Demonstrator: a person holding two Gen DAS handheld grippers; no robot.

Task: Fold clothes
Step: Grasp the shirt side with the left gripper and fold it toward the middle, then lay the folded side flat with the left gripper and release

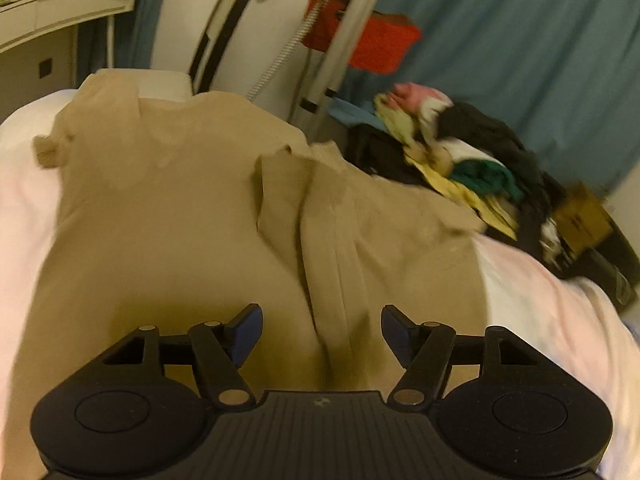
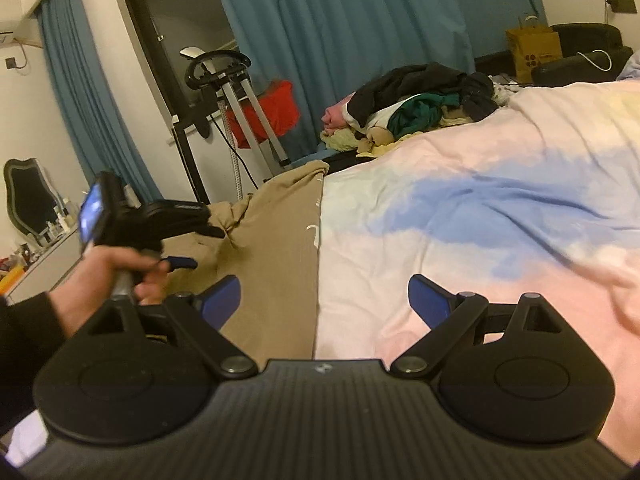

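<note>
A tan garment lies spread on the bed, with a lengthwise fold ridge running down its middle. My left gripper hovers open just above its near part, with nothing between the blue pads. In the right wrist view the same garment lies left of centre, its straight edge along the bedcover. My right gripper is open over that edge, holding nothing. A hand holds the left gripper at the cloth's bunched left part.
The bedcover is pink, white and blue. A pile of mixed clothes sits at the bed's far side, also in the left wrist view. Beyond are a metal-framed stand, a red item, blue curtains and a paper bag.
</note>
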